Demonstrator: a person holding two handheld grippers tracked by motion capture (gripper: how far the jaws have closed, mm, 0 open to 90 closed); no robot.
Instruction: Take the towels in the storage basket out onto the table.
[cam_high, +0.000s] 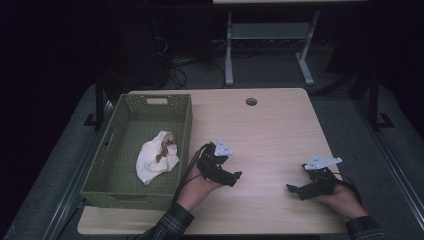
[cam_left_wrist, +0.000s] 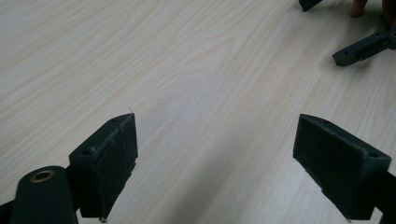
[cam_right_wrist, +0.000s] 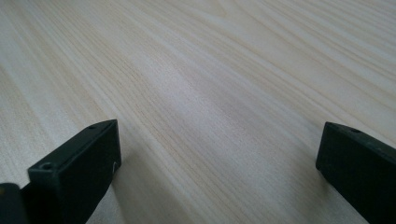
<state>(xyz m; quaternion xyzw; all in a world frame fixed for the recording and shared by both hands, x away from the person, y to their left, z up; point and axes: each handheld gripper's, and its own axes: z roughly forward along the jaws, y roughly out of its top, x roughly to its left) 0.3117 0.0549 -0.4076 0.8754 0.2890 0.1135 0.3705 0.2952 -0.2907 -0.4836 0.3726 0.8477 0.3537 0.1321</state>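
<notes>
Grippers sit low over the wooden table (cam_high: 270, 125), and I use the green basket (cam_high: 115, 192) as my landmark. My left gripper (cam_high: 235, 176) rests just beside the basket's near right corner, jaws spread wide with nothing between them, bare wood under it. My right gripper (cam_high: 292, 189) lies well apart from the basket, toward the table's far side from it, jaws likewise wide and empty. Inside the basket lies a crumpled white cloth (cam_high: 156, 159) with a brown patch, against its right wall.
</notes>
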